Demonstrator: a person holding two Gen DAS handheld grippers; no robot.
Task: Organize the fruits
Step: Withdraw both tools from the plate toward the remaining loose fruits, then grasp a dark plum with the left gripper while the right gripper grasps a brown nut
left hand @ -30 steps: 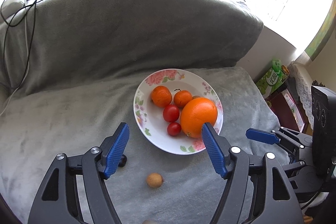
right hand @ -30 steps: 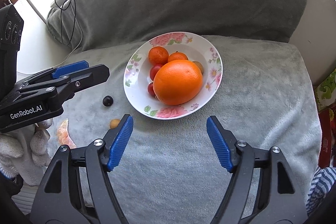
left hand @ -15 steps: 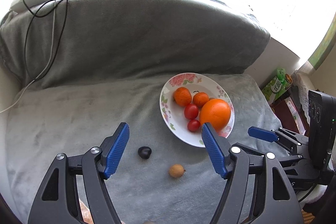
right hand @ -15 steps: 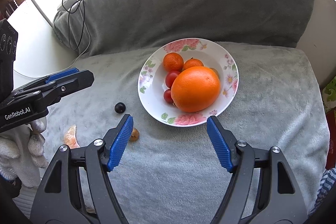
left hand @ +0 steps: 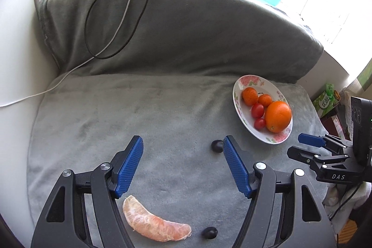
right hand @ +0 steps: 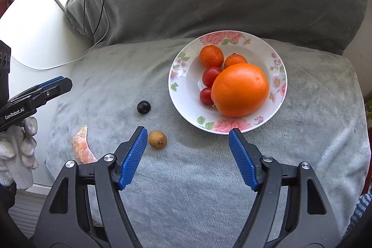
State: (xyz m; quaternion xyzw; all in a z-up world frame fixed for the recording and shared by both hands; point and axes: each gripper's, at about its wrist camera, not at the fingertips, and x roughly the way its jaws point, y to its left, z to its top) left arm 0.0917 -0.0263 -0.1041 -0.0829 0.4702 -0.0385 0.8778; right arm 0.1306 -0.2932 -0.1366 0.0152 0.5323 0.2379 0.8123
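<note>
Now both grippers hang with jaws apart, gripping nothing.
Left gripper (left hand: 182, 165) is above a peeled citrus segment (left hand: 155, 222); right gripper (right hand: 188, 151) is near the plate (right hand: 183, 90), beside perhaps a longan (right hand: 157, 139).

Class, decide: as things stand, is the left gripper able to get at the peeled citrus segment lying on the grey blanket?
Probably yes. The left gripper is open and empty, and the citrus segment lies uncovered just below it on the blanket.

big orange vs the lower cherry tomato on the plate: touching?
Touching. In the right wrist view the big orange presses against the lower cherry tomato with no white plate showing between them.
</note>
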